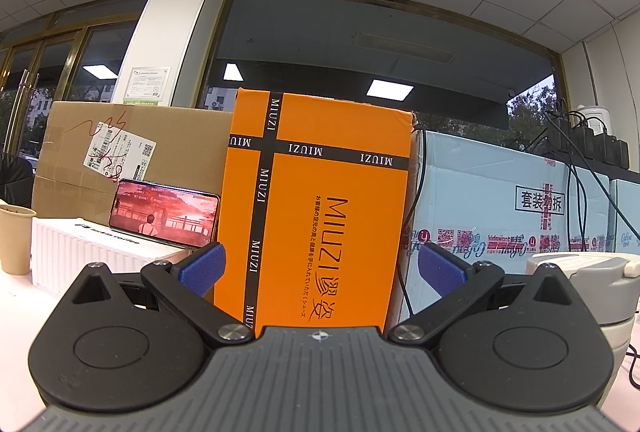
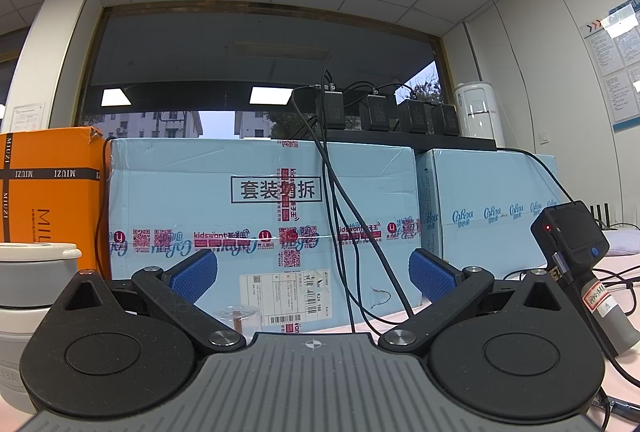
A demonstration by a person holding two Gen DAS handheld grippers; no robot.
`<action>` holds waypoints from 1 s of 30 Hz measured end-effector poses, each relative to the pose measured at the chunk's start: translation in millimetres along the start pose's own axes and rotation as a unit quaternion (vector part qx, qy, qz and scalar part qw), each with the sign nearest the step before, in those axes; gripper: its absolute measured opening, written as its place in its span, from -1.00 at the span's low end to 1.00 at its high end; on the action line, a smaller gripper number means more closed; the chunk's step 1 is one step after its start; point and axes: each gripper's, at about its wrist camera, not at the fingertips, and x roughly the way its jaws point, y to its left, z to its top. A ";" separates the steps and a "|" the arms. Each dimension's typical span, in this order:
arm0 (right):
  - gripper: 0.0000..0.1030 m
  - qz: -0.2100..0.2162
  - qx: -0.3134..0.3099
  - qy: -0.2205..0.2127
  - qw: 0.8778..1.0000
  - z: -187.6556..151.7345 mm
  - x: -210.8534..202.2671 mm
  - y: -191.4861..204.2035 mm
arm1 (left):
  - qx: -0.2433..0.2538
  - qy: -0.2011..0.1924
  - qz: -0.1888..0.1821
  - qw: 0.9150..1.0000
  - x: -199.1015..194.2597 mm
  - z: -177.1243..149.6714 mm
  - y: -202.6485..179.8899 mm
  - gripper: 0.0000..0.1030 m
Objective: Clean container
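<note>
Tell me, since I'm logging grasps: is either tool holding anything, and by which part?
Nothing is held. The left tool and right tool are both open and empty.

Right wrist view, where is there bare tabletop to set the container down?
Bare pinkish tabletop shows ahead of the right gripper, between the small clear glass and the black handheld device. It is crowded at right with black cables, at left by the grey ribbed container, and behind by the pale blue cartons.
</note>
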 end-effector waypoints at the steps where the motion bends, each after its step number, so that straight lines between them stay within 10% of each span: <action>1: 1.00 0.000 0.000 0.000 1.000 0.0 0.0 0.0 | 0.000 0.000 0.000 1.000 -0.1 0.0 0.1 1.00; 30: 1.00 -0.001 0.001 -0.001 1.000 0.7 -0.4 -1.1 | 0.001 -0.001 0.001 1.000 1.9 -0.8 -2.0 1.00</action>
